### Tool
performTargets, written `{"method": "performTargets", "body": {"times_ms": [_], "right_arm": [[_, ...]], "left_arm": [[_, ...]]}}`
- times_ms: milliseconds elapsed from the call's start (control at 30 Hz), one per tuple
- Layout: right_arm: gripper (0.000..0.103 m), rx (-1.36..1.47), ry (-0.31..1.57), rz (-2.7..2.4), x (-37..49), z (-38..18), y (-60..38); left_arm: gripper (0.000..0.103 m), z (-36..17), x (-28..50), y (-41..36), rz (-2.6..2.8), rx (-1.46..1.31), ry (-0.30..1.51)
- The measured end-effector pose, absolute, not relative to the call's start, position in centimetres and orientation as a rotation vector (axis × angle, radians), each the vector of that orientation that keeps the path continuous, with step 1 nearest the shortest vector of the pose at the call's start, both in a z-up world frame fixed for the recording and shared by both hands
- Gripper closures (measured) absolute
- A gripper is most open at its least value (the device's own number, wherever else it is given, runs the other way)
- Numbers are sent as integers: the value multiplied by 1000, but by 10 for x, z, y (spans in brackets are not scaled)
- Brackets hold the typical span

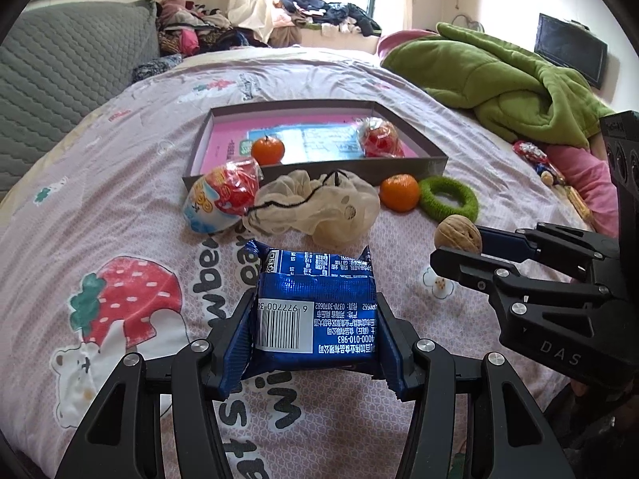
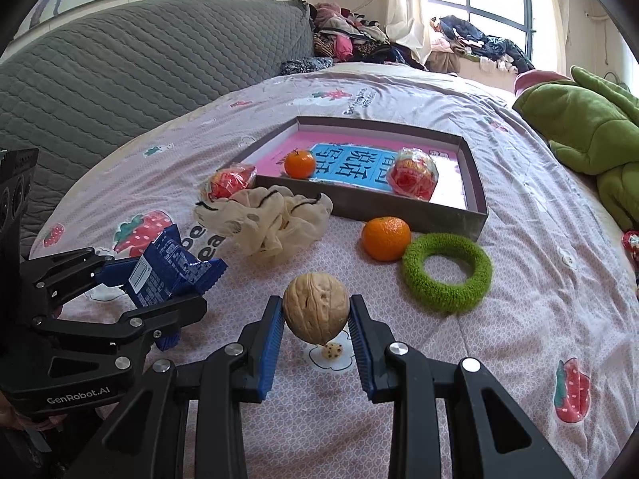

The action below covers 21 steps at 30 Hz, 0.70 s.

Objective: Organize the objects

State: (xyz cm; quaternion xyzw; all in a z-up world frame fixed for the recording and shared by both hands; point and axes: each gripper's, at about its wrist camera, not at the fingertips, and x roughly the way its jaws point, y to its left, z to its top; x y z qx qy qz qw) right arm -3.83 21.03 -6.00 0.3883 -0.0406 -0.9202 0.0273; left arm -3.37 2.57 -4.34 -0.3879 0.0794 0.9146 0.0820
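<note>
Left wrist view: the left gripper (image 1: 315, 319) is clamped on a blue snack packet (image 1: 315, 307), its barcode side up; the packet's lower end is hidden between the fingers. Straight ahead lies a cream drawstring pouch (image 1: 315, 205), with a red-and-white wrapped snack (image 1: 219, 197) ahead to the left, partly covering the near corner of a shallow box (image 1: 315, 169). Inside the box sit a tangerine (image 1: 267, 149) and a red wrapped ball (image 1: 379, 137). To the right, the right gripper (image 1: 459, 247) pinches a walnut (image 1: 458, 234); its body runs off the frame edge. Beyond it are a second tangerine (image 1: 399, 192) and a green ring (image 1: 449, 198).

Right wrist view: the right gripper (image 2: 317, 317) grips the walnut (image 2: 316, 307) between both pads, held above the bedsheet (image 2: 519, 259). The green ring (image 2: 447, 271) lies ahead to the right, touching the second tangerine (image 2: 386, 237), just before the box (image 2: 399, 209). At left, the left gripper (image 2: 175, 279) holds the blue snack packet (image 2: 167, 271), whose print is too small to read.
</note>
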Motion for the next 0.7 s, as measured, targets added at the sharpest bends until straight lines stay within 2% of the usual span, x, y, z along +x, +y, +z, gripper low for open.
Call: {"method": "performTargets", "body": {"times_ms": [700], "right_arm": [[70,1039,-115,-2918,-39,-23,210]], "left_arm": [[46,-6,-43,33,2851,-1028,225]]}}
